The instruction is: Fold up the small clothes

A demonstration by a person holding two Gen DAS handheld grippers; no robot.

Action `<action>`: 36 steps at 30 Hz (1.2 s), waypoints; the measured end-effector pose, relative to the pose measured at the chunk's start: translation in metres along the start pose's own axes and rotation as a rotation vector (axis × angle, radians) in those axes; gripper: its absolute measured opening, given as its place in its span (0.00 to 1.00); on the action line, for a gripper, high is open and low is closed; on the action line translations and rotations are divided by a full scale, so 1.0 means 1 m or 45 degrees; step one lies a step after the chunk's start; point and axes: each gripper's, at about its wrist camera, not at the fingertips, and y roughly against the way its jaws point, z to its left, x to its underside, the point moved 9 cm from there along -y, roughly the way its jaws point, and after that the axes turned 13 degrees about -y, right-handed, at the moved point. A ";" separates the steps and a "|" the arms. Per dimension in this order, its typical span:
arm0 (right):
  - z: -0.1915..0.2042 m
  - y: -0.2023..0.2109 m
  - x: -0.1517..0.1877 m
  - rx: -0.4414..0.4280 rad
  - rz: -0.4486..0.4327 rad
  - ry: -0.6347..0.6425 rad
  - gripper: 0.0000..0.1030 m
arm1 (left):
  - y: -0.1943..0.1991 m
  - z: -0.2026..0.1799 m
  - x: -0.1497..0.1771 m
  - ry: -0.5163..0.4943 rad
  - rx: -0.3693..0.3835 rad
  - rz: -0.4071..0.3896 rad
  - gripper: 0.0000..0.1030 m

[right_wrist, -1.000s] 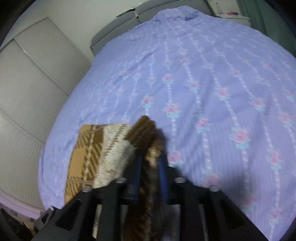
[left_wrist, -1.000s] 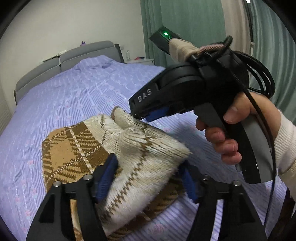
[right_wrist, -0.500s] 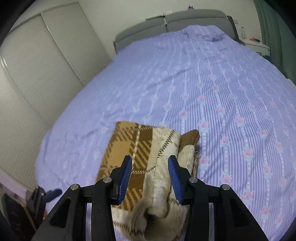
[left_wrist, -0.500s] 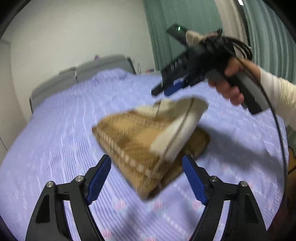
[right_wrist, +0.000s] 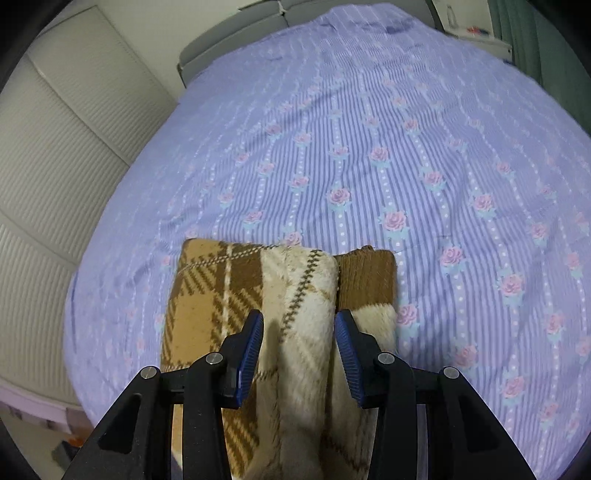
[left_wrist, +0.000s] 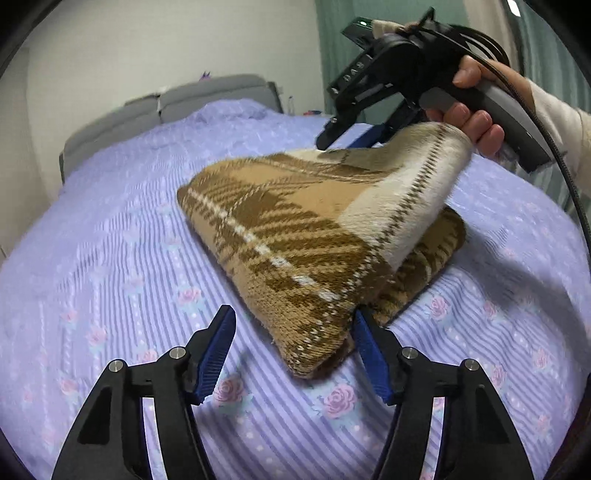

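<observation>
"DAS" reads on the right claw [left_wrist: 364,138], fingers spread over the plaid knit garment [left_wrist: 314,236], folded near the bed [left_wrist: 110,229] foot edge. Left claw [left_wrist: 295,354], clamped a second ago, now gapes empty.

I count one folded plaid knit garment [left_wrist: 295,236], one bed with a floral sheet [right_wrist: 369,147], two grippers: left gripper [left_wrist: 295,350], right gripper [right_wrist: 299,343]. One nightstand [right_wrist: 476,35], one headboard [left_wrist: 166,107].

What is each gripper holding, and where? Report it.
Left gripper: nothing. Right gripper: raised cream edge of the plaid knit sits between its fingers; grip uncertain.
</observation>
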 end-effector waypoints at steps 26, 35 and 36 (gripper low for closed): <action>-0.028 0.049 0.033 -0.233 -0.334 0.017 0.18 | -0.008 0.007 0.008 0.438 0.059 0.070 0.33; -0.043 0.016 0.040 -0.026 -0.337 0.018 0.20 | -0.013 0.010 0.016 0.399 0.077 0.127 0.34; -0.042 0.019 0.040 0.003 -0.351 0.028 0.25 | -0.012 0.010 0.016 0.385 0.071 0.127 0.34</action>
